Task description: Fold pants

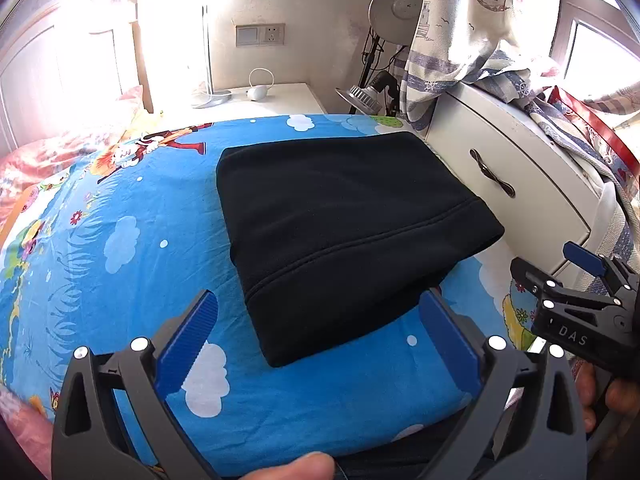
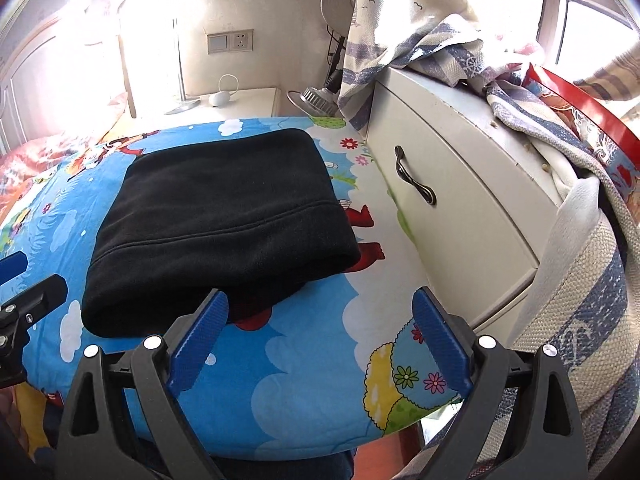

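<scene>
The black pants [image 1: 344,236] lie folded into a thick, compact rectangle on the blue cartoon bedsheet [image 1: 120,240], close to the bed's edge on the side of the white drawer cabinet [image 1: 516,184]. The bundle's long axis runs from the near edge of the bed back toward the wall with the socket plate [image 1: 260,35], slightly angled so the far end sits nearer the cabinet. A stitched hem band crosses the bundle near its front end, and the folded layers show as a rounded lip along that end.

Just beside the pants, the cabinet front with its dark metal handle [image 2: 414,174] stands against the mattress. A striped curtain [image 2: 420,32] spills over the cabinet top, and a red-rimmed box [image 2: 580,104] sits in the heap of cloth there. Beyond the pants, past the far end of the bed, is a white nightstand [image 1: 276,98] carrying a lamp base and a small white object with a looped cord. A round lamp on a black stand [image 1: 394,10] stands between nightstand and cabinet.

The left gripper [image 1: 318,340] hangs in front of the pants' near end, its 2 blue pads spread wide, holding nothing. The right gripper [image 2: 320,340] hangs over bare sheet, between pants and cabinet, likewise spread and empty.
</scene>
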